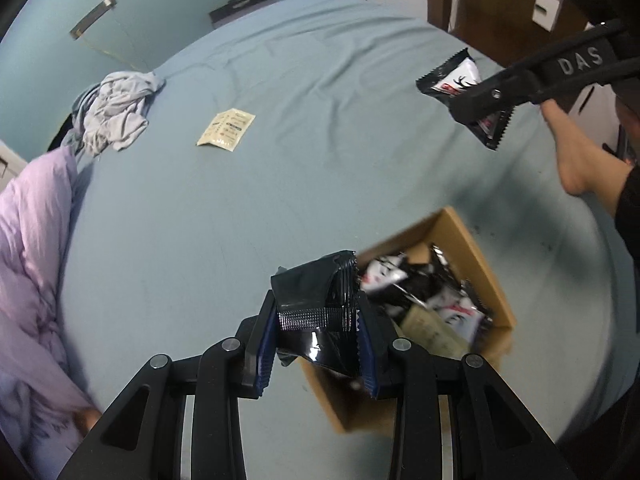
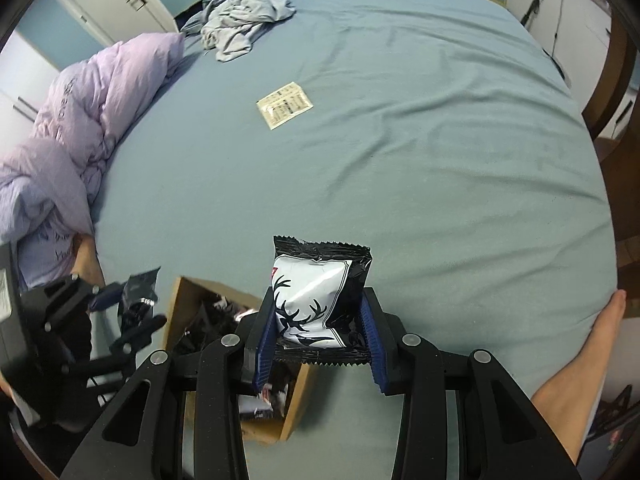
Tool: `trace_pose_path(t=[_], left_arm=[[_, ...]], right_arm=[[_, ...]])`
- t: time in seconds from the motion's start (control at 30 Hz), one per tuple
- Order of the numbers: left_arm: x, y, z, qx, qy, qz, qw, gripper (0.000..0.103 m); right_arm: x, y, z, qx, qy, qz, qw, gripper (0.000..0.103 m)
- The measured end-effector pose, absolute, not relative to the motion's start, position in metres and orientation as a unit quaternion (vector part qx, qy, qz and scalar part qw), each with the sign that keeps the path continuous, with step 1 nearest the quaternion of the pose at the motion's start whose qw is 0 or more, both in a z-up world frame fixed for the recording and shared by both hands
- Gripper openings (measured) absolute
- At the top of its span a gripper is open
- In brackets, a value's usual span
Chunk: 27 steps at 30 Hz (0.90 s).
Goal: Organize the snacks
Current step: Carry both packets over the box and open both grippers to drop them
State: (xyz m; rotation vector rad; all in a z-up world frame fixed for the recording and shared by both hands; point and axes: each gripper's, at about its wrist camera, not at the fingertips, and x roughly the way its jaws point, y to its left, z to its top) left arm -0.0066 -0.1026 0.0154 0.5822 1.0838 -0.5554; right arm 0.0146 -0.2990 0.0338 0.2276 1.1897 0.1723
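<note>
My left gripper (image 1: 318,344) is shut on a black snack packet (image 1: 316,304) and holds it over the near left rim of a cardboard box (image 1: 472,240) on the blue bed. The box holds several black-and-white snack packets (image 1: 452,312). My right gripper (image 2: 320,340) is shut on a black-and-white deer-print snack packet (image 2: 316,300), held above the bed to the right of the box (image 2: 180,300). In the left wrist view the right gripper (image 1: 480,104) hangs high at the upper right with its packet (image 1: 460,76). A beige flat packet (image 1: 226,132) lies alone mid-bed; it also shows in the right wrist view (image 2: 285,105).
A lilac duvet (image 2: 68,128) is bunched along the bed's left side. Grey crumpled clothing (image 2: 244,16) lies at the far corner. A bare foot (image 1: 576,160) rests on the bed's right edge. Cupboards and a wooden door frame stand beyond the bed.
</note>
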Motion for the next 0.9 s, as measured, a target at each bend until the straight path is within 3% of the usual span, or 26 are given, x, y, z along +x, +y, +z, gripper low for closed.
trace_pose_path(t=[0.6,0.67,0.73,0.9], left_arm=[[-0.026,-0.101,-0.004,0.255,0.502,-0.274,0.780,0.037],[-0.026,-0.102,-0.010,0.257,0.513,-0.278,0.771,0.047],[-0.025,-0.102,-0.014,0.254,0.532,-0.285,0.756,0.066],[-0.015,-0.093,-0.005,0.248,0.520,-0.258,0.776,0.085]], right_arm=[[0.019,-0.273,0.024,0.085,0.595,0.068,0.796,0.037],[0.021,-0.266,0.019,0.079,0.599,0.072,0.793,0.037],[0.024,-0.257,0.015,0.071,0.607,0.078,0.788,0.037],[0.029,-0.241,0.008,0.052,0.617,0.093,0.779,0.037]])
